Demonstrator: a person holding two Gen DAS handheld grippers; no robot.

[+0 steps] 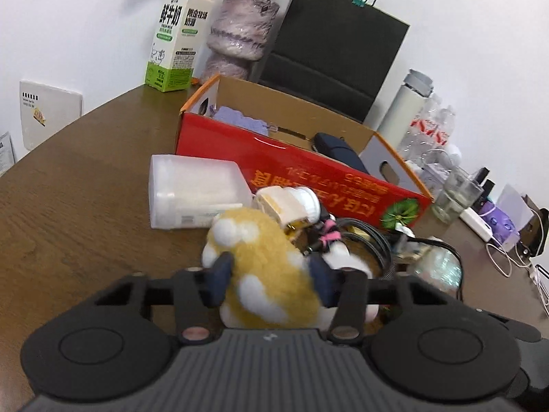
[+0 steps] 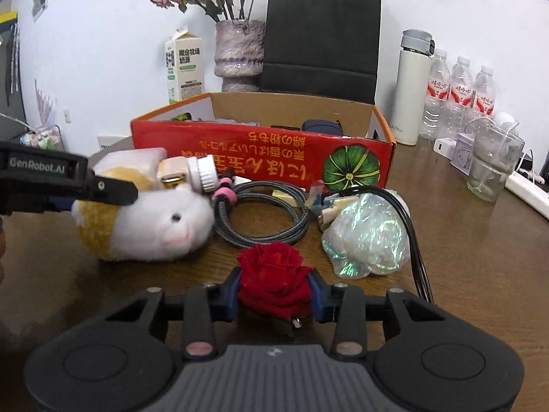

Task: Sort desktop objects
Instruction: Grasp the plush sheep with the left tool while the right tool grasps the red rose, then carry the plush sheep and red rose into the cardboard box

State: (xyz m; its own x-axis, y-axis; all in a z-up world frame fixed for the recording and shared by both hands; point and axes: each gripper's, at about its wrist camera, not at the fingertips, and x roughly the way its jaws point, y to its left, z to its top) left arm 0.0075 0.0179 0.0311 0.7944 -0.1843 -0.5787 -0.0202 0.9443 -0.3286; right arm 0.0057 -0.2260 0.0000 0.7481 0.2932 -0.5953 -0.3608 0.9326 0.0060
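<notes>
While both tongs bite down at once, a cluttered brown desk [image 2: 463, 257] fills the pic. Left tongs [image 1: 271, 274] are clamped on a plush hamster [image 1: 264, 274], yellow and white, pads pressed into its fur on both sides; the toy lies on the desk in front of a red cardboard box [image 1: 308, 178]. From the right wrist cam, the same hamster [image 2: 154, 226] faces right, w/ the left tongs [image 2: 103, 189] reaching in from the left edge over its back. Right tongs [image 2: 274, 292] are clamped on a red rose [image 2: 274, 274], blue pads squeezing the bloom from either side, near the desk's front & just right of the hamster's snout.

Behind the rose: a coiled braided cable [image 2: 260, 213] and a crinkly iridescent wrapper [image 2: 370, 240], black cords running over it. A small white-capped bottle [image 2: 192, 171] lies touching the hamster's top. A frosted plastic case [image 1: 195, 192] lies between hamster and box in the left cam.

The box [image 2: 260, 158] stands open; a dark pouch [image 1: 339, 147] and some lilac cloth [image 1: 236, 120] are inside. Behind it: milk carton [image 2: 183, 68], vase of dried roses [image 2: 240, 55], black paper bag [image 2: 322, 37]. At right: white flask [image 2: 411, 86], three water bottles [image 2: 459, 92], a glass [image 2: 494, 164].
</notes>
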